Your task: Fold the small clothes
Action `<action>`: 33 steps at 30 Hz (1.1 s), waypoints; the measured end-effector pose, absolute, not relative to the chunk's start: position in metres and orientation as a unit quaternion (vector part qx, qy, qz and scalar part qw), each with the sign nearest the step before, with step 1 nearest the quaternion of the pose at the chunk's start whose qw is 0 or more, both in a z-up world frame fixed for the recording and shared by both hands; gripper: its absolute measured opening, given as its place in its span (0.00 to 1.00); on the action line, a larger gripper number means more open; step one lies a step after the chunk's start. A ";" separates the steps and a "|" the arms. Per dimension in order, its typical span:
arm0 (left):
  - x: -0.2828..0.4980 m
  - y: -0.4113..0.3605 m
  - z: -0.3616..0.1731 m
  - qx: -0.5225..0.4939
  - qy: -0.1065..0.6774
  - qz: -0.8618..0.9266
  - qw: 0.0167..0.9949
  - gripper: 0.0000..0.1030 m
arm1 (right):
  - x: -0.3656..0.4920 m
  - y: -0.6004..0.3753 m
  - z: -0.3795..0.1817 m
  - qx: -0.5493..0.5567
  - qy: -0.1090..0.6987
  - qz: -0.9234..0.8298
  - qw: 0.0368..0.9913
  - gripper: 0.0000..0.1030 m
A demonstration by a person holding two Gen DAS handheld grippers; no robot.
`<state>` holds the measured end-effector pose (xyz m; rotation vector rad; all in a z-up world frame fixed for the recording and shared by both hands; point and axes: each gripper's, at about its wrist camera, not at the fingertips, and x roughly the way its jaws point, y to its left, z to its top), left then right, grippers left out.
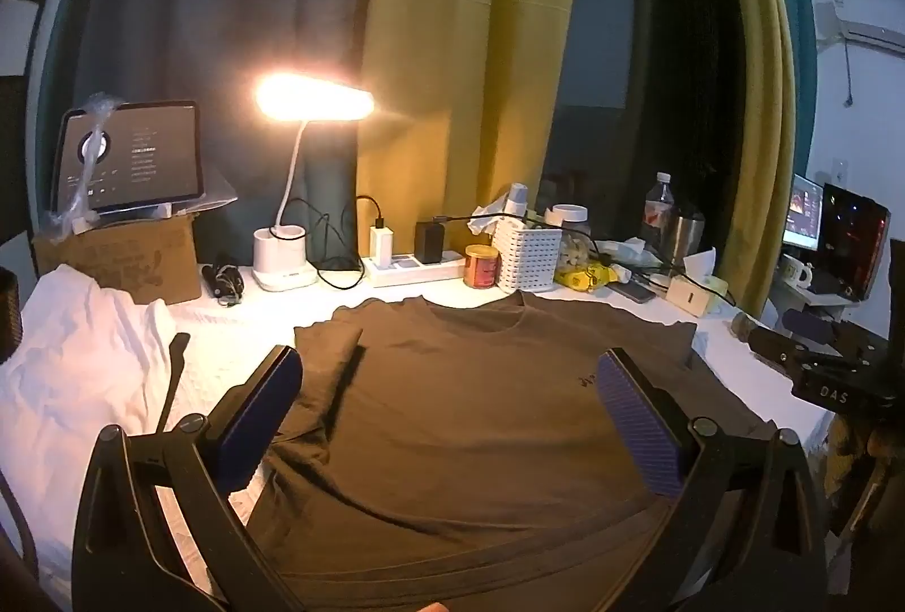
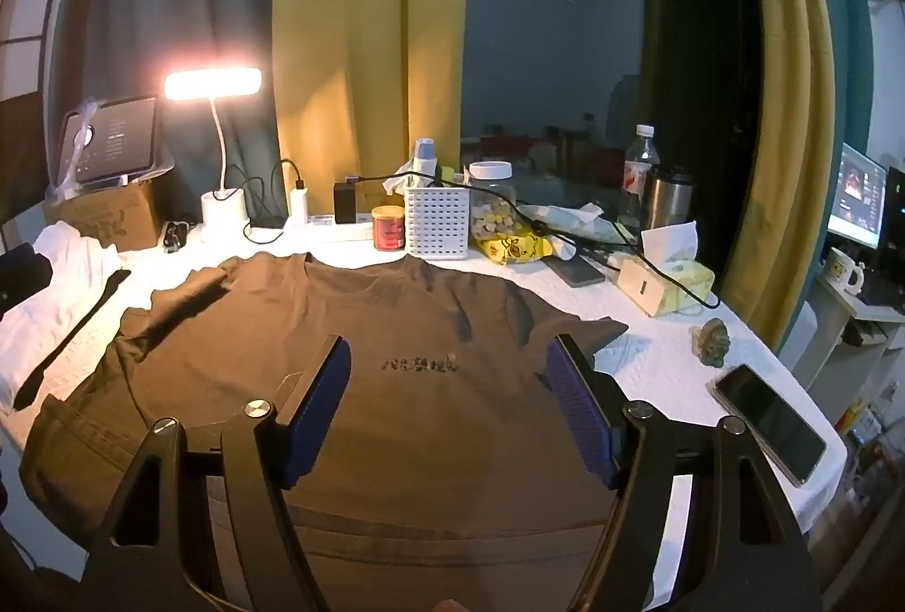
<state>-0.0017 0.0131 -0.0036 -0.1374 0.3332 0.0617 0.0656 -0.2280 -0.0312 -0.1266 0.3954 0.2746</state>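
Note:
A dark brown T-shirt lies spread flat, front up, on the white-covered table; it also shows in the right wrist view with small dark lettering on the chest. Its left sleeve is folded inward over the body. My left gripper is open and empty, hovering above the shirt's lower middle. My right gripper is open and empty, above the shirt's lower chest, its fingers either side of the lettering. The right gripper's body shows at the right edge of the left wrist view.
White clothes lie piled at the table's left. Along the back stand a cardboard box with a tablet, a lit desk lamp, a power strip, a white basket, bottles and a tissue box. A phone lies at the right.

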 end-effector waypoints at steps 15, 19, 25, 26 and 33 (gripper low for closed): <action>0.002 0.026 -0.005 -0.093 0.175 0.029 0.980 0.99 | 0.066 -0.227 -0.031 -0.064 0.195 0.136 0.969 0.73; -0.001 0.024 -0.005 -0.089 0.167 0.037 0.981 0.99 | 0.066 -0.228 -0.031 -0.064 0.195 0.137 0.969 0.73; -0.003 0.020 -0.004 -0.081 0.160 0.040 0.983 0.99 | 0.065 -0.226 -0.030 -0.064 0.195 0.137 0.969 0.73; -0.004 0.019 -0.004 -0.079 0.159 0.041 0.983 0.99 | 0.065 -0.226 -0.030 -0.064 0.195 0.137 0.969 0.73; -0.003 0.019 -0.003 -0.076 0.161 0.048 0.983 0.99 | 0.065 -0.224 -0.029 -0.065 0.195 0.137 0.969 0.73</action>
